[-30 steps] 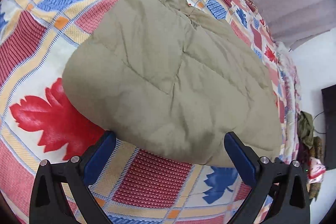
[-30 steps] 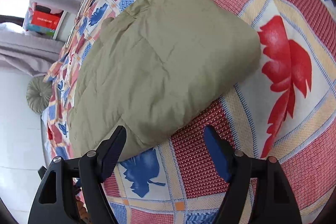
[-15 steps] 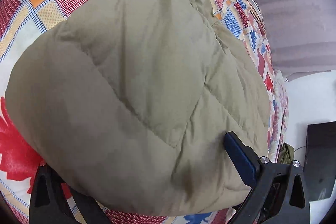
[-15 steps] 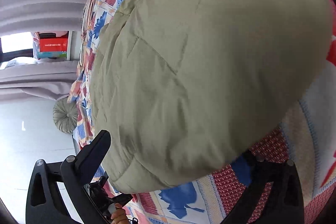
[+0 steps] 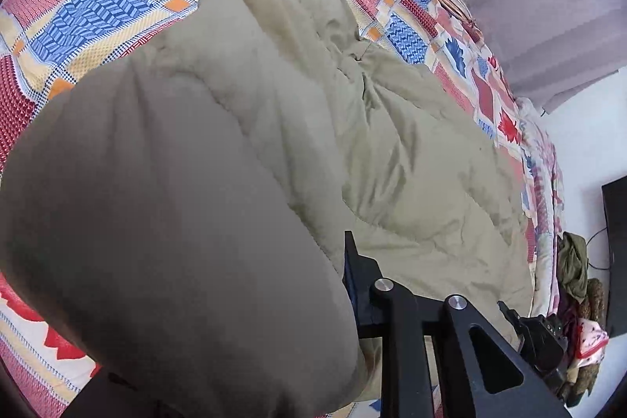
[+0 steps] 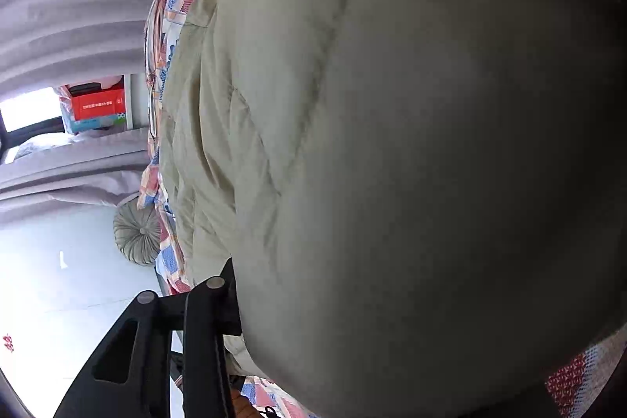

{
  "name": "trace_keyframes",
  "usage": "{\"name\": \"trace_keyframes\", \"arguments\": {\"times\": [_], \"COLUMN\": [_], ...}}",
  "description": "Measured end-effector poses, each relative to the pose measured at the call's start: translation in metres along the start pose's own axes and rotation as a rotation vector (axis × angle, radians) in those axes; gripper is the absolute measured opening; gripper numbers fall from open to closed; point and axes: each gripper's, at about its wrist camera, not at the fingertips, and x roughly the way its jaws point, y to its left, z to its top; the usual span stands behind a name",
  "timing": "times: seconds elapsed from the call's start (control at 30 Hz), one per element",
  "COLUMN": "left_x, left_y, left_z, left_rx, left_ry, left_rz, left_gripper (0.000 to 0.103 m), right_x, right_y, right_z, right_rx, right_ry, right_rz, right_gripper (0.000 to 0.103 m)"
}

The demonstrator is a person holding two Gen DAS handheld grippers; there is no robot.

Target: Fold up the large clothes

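A: Where is the garment?

B: A padded olive-green jacket [image 5: 411,159] lies on a bed covered by a patchwork quilt [image 5: 117,6] with red and blue leaf prints. In the left wrist view a thick fold of the jacket bulges up close to the lens and fills the lower left, while the rest spreads flat toward the far edge of the bed.

A: What is the left gripper doing?

B: The left gripper [image 5: 305,316] has only 1 finger [image 5: 354,273] in sight, pressed against the side of that fold. The other is buried under the fabric, so the padding sits between them, but I cannot tell how firmly they are clenched.

A: And the right one?

B: Much the same. In the right wrist view the jacket [image 6: 392,143] takes up most of the frame, dark and blurred where it is nearest. The right gripper [image 6: 313,320] shows 1 black finger [image 6: 225,285] touching the bulge; its partner is hidden behind cloth, so its grip cannot be judged either.

A: Anything around the bed?

B: Grey curtains [image 6: 70,6], a round tufted cushion [image 6: 137,232] beside the mattress, a red box [image 6: 98,104] by the window, and a heap of clothes [image 5: 576,281] on the floor past the bed's far end.
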Motion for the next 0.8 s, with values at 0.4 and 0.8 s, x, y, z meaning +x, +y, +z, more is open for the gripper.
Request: {"name": "trace_keyframes", "arguments": {"times": [0.4, 0.8], "left_x": [-0.047, -0.088], "left_y": [-0.009, 0.023], "left_z": [-0.03, -0.092], "left_rx": [0.159, 0.155], "left_ry": [-0.001, 0.081], "left_rz": [0.066, 0.104], "left_gripper": [0.024, 0.024], "right_x": [-0.024, -0.06], "right_y": [0.007, -0.014], "right_z": [-0.018, -0.064], "right_rx": [-0.029, 0.004], "right_ry": [0.008, 0.051], "right_rz": [0.037, 0.018], "right_gripper": [0.029, 0.028]}}
